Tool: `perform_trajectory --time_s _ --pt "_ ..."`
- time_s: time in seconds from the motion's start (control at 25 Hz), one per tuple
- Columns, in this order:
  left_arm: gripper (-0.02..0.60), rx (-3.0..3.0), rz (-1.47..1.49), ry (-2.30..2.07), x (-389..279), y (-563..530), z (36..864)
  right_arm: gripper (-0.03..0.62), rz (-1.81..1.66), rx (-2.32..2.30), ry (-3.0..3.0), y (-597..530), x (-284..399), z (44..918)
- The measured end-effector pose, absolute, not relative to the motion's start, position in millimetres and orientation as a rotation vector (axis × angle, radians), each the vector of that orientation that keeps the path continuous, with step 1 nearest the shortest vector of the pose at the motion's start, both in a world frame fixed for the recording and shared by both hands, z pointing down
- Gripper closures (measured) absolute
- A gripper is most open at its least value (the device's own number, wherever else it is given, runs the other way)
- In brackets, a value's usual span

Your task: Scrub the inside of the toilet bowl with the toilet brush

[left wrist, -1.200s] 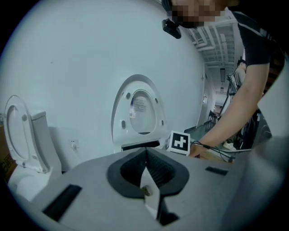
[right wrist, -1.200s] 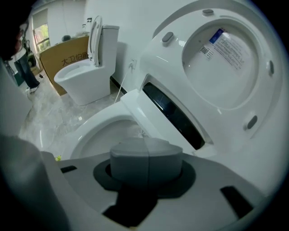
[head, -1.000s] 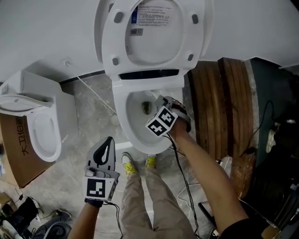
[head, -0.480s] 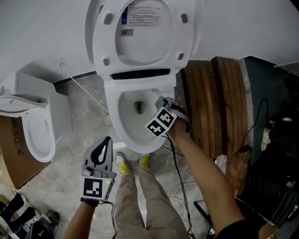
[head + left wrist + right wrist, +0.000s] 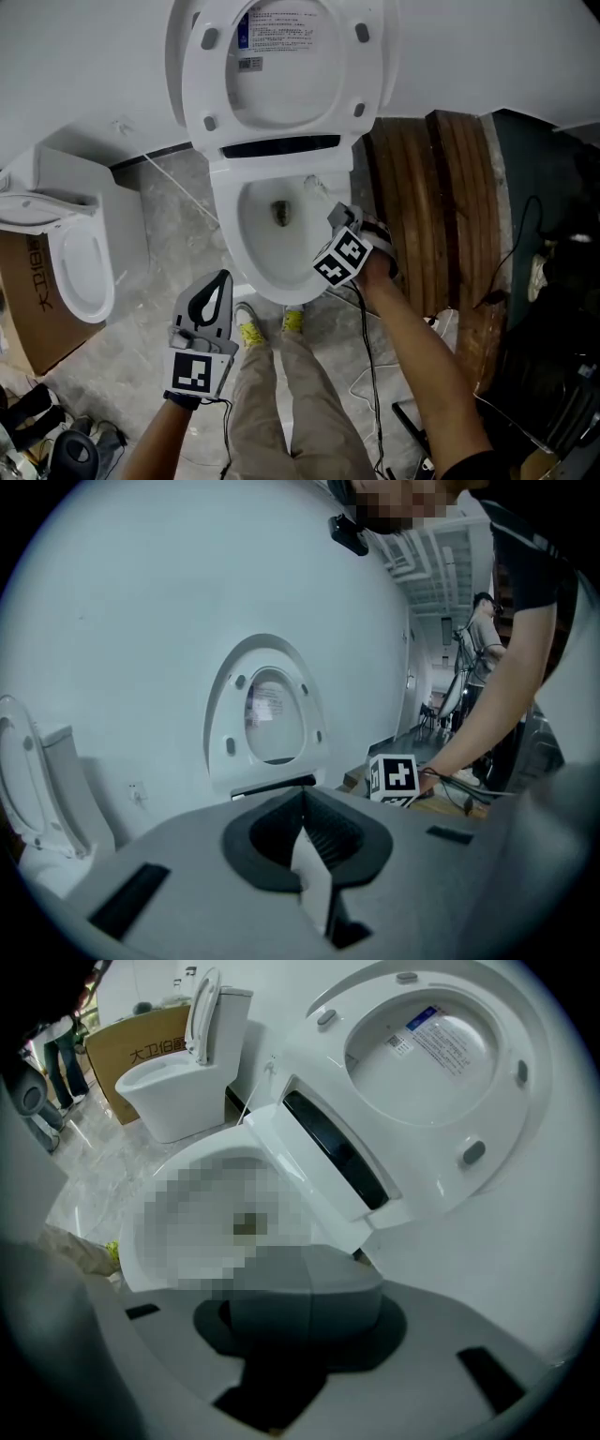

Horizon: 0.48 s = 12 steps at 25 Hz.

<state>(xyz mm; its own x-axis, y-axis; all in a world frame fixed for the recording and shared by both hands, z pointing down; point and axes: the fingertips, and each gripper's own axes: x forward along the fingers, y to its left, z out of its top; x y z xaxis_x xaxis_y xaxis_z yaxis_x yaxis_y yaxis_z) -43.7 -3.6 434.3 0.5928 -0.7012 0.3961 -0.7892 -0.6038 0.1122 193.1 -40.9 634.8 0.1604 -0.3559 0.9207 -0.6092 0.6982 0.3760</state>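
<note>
The right gripper (image 5: 337, 215) hovers at the right rim of the open toilet bowl (image 5: 246, 251). Its fingers are pressed together and I see no toilet brush between them. The left gripper (image 5: 221, 281), fingers also together, hangs low over the floor. I think the brush must first be gripped firmly.

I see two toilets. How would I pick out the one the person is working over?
Two white toilets stand along the pale wall. Take the middle toilet, beside the wooden planks, not the side toilet by the cardboard box. A printed label shows inside its raised lid, and the right hand-held gripper hangs over its rim.
</note>
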Motion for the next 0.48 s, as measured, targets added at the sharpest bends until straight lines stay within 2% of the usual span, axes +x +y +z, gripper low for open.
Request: perform_trajectory --time_s 0.48 --pt "0.571 2.635 0.422 -1.158 3 7 419 0.448 0.244 0.822 -1.452 7 206 633"
